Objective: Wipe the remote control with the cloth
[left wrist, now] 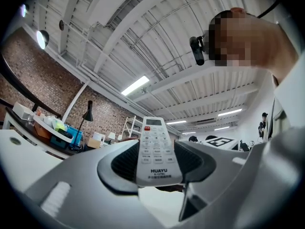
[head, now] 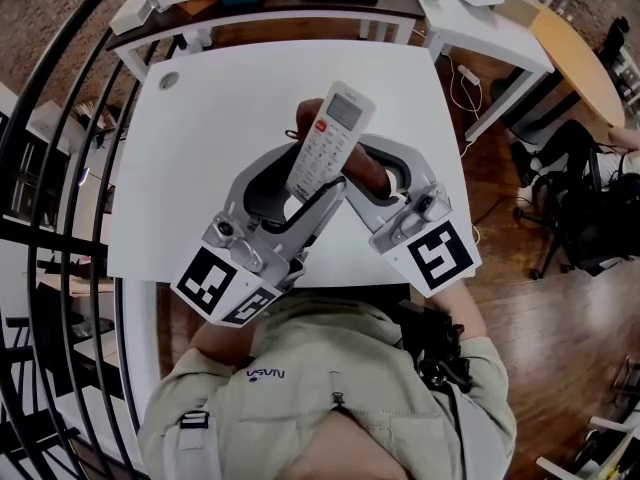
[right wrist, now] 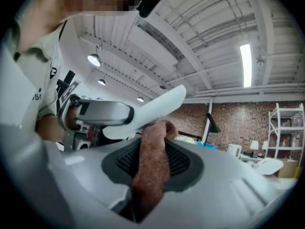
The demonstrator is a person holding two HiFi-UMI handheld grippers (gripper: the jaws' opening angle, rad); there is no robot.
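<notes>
White bench (head: pixel 200 148) fills most of the head view, and nothing on it matters to the job. Both tools are raised over its near edge, close to the person's chest.

Left tool (left wrist: pixel 153 168): jaws partway closed, pads clamped on the bottom end of the remote (head: pixel 330 138). The remote is off the bench, tilted, with its display end pointing away and the keypad facing up toward the head camera.

Right tool (right wrist: pixel 153 163): jaws narrower, pinching a brown fuzzy cloth (head: pixel 368 175). The bunched top of the cloth sticks out past the pads and meets the remote's white back, on its lower right side.

Handling, as a judgement:
- The remote looks light and stiff.
- Its smooth plastic shell could slip or pivot in the pads if the wipe pushes hard.
- The grip on the plain bottom end is sensible, since it keeps the buttons and screen free.
- The cloth is soft and limp, so it should be held near the wad to keep the working end firm.
</notes>
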